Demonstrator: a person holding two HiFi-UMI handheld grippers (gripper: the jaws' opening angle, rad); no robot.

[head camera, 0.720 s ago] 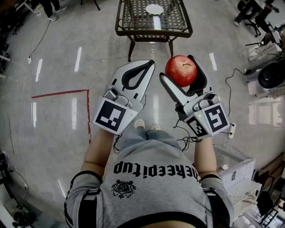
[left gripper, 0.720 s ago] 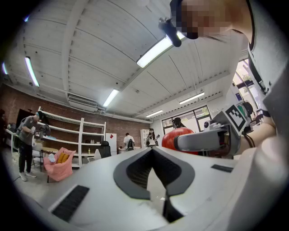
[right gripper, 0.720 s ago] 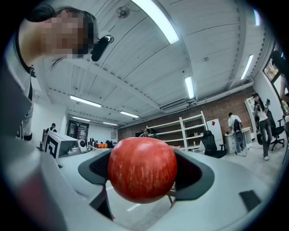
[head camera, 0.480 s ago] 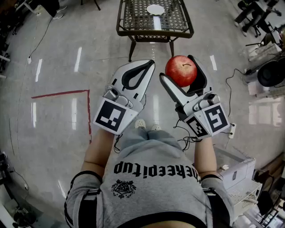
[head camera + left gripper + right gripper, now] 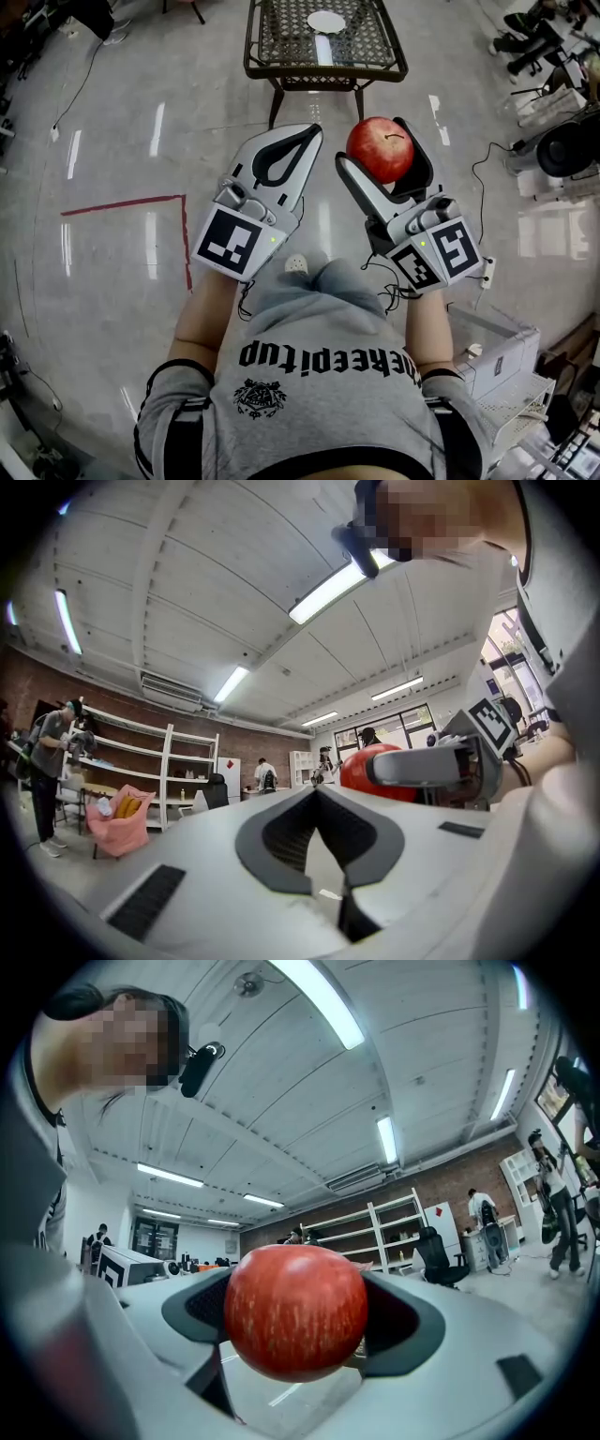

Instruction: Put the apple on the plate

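Dark lattice-topped table [image 5: 324, 45] seen at far side of glossy floor [image 5: 112, 169]. Left gripper [image 5: 313, 133] held level, jaws closed together, nothing gripped. Right gripper [image 5: 377, 142] held level beside it, jaws spread wide, clamped on apple [image 5: 295, 1309]. White plate [image 5: 326, 21] set on table, well apart from apple. Apple: round, red, faintly yellow-streaked, stem dimple facing up, carried above floor.

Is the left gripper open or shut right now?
Shut. On the left gripper the jaws meet at their tips, with nothing between them.
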